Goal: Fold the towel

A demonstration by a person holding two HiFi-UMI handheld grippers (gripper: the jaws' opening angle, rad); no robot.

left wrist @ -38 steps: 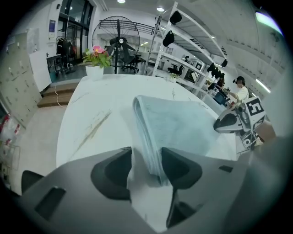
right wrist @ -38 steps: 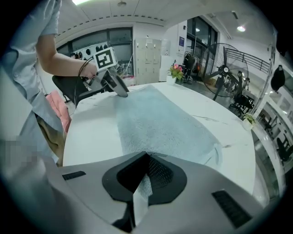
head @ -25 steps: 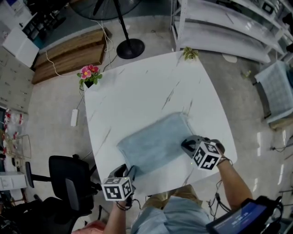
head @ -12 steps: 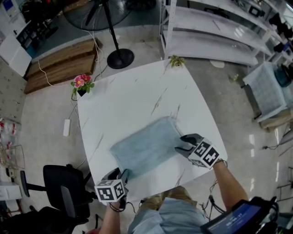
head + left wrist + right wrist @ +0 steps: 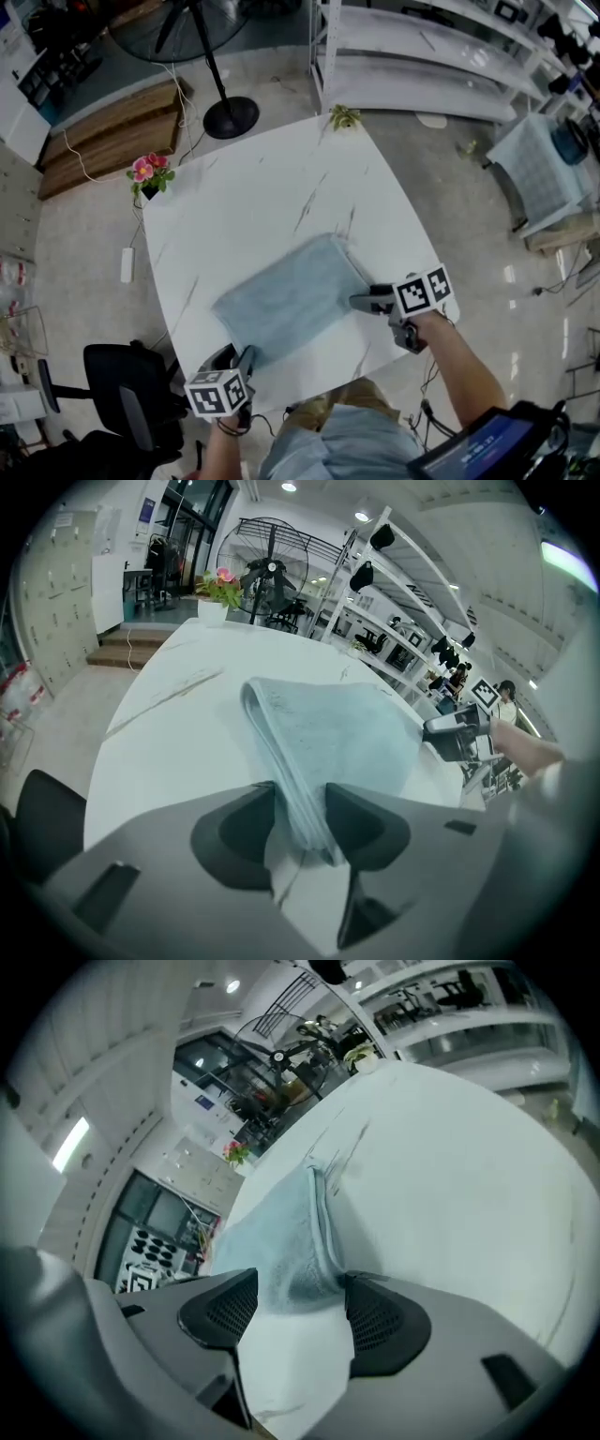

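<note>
A pale blue towel (image 5: 291, 300) lies folded flat on the white marble table (image 5: 253, 197), slanting across its near half. My left gripper (image 5: 246, 356) is at the towel's near left corner and is shut on the stacked layers, which run between its pads in the left gripper view (image 5: 298, 817). My right gripper (image 5: 361, 302) sits at the towel's right corner. Its jaws are opening wide. In the right gripper view the towel's corner (image 5: 281, 1241) lies between the pads of the right gripper (image 5: 295, 1312) without being pressed.
A pot of pink flowers (image 5: 145, 173) stands at the table's left corner and a small plant (image 5: 344, 117) at the far corner. A fan stand (image 5: 230, 117), white shelving (image 5: 422, 56) and a black chair (image 5: 122, 394) surround the table.
The right gripper has rolled over and its jaws have gone from shut to wide, letting go of the towel's corner. The left gripper keeps its hold in place.
</note>
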